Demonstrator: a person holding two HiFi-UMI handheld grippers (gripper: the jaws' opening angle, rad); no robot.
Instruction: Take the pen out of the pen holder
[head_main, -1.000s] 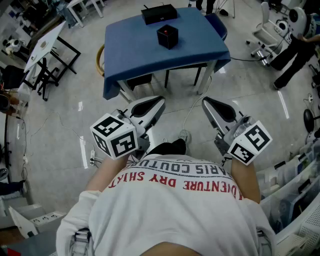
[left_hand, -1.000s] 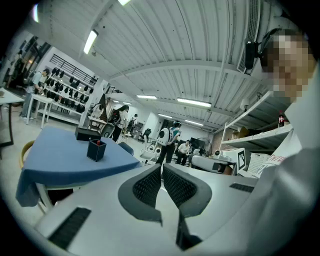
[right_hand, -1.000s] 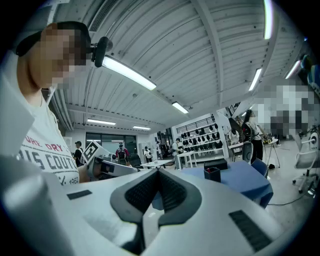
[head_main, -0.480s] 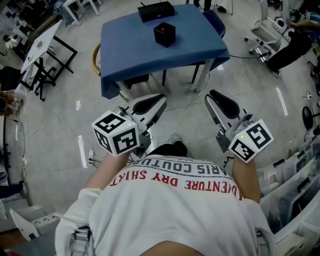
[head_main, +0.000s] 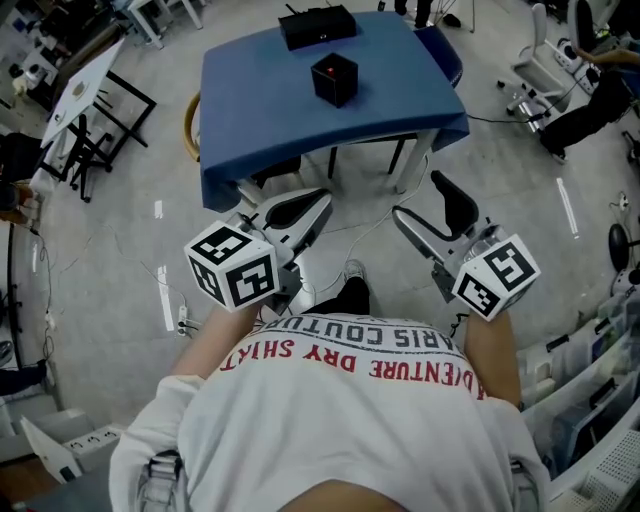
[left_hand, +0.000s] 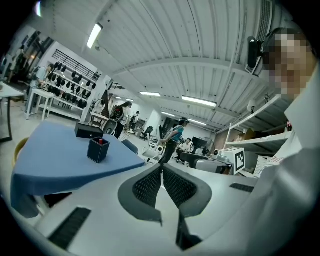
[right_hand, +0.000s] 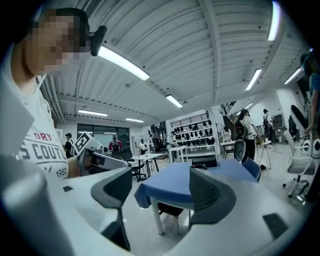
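Observation:
The pen holder (head_main: 334, 78) is a small black cube standing on the blue table (head_main: 260, 110), with the red top of a pen (head_main: 332, 70) showing in it. In the left gripper view the holder (left_hand: 98, 149) and the pen (left_hand: 100, 141) lie far ahead at the left. My left gripper (head_main: 300, 207) hangs shut and empty over the floor, short of the table's near edge. Beside it, my right gripper (head_main: 432, 208) is opening its jaws, with nothing between them. In the right gripper view the right gripper (right_hand: 162, 187) frames the table (right_hand: 165, 187); the holder is hidden there.
A flat black box (head_main: 317, 26) lies at the table's far edge, also seen as the box (left_hand: 89, 131). Under the table stands a dark chair (head_main: 275, 160). A cable (head_main: 375, 225) trails on the floor. White tables (head_main: 85, 95) stand left, a person and chairs (head_main: 585, 95) right.
The right gripper's jaws went from shut to wide apart. Both grippers moved forward toward the table, which now sits nearer in the head view.

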